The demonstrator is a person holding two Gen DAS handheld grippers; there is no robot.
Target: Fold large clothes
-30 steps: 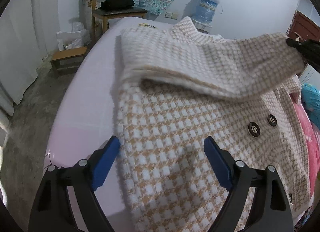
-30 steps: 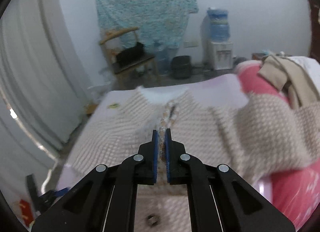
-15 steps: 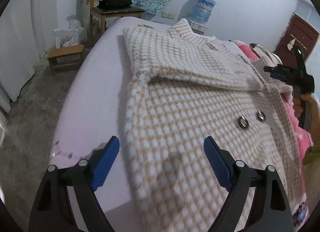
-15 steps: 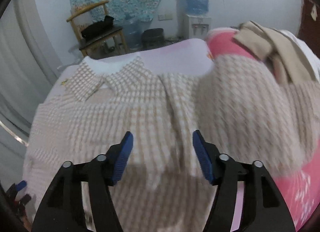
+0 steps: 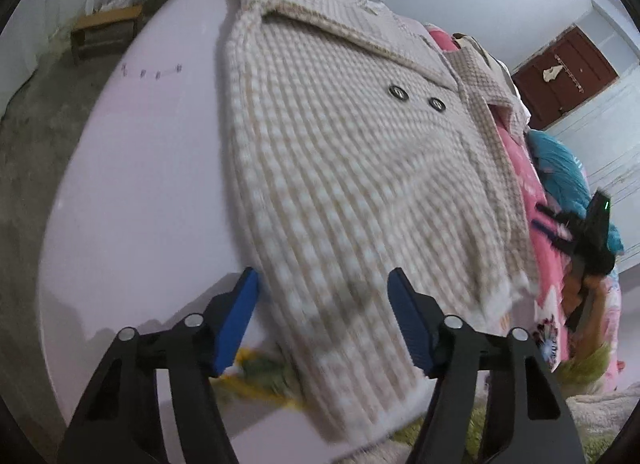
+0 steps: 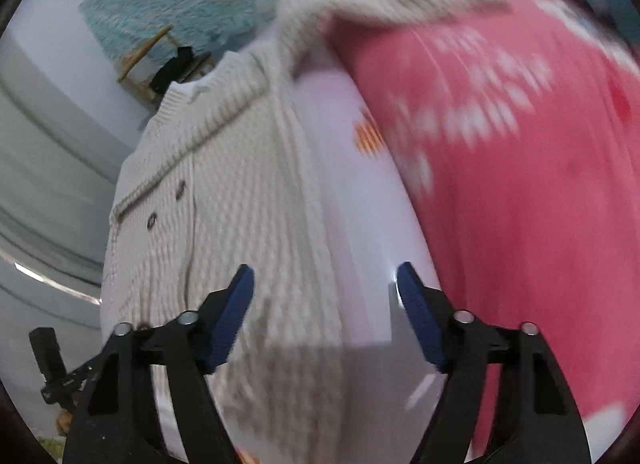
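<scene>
Left wrist view shows the checked coat (image 5: 352,167) lying flat on the bed (image 5: 140,183), sleeve now released, both left gripper (image 5: 322,308) and right gripper (image 6: 325,304) fingers open and empty, ready for the next fold.

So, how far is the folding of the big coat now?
One sleeve of the beige-and-white checked woolly coat already lies folded across its chest on the pale lilac table. Nothing is in hand: the left gripper and right gripper are both open. The far sleeve and the body folds are left.
</scene>
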